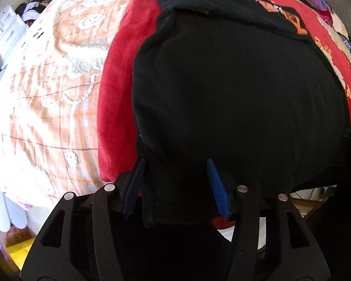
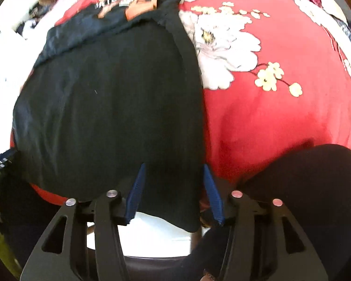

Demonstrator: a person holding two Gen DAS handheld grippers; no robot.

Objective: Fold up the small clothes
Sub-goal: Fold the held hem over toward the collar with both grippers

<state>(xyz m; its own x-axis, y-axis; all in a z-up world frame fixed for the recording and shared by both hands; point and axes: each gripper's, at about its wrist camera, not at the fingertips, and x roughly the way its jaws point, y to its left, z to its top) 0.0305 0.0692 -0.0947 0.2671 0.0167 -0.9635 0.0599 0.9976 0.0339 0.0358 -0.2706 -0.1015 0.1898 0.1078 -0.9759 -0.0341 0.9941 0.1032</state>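
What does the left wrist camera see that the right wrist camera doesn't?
Only the left wrist view shows the peach patterned blanket and the left tool. Only the right wrist view shows the big white flower printed on the red blanket, and the right tool. Both show the black garment lying on the red blanket, its near edge between each tool's blue fingers.
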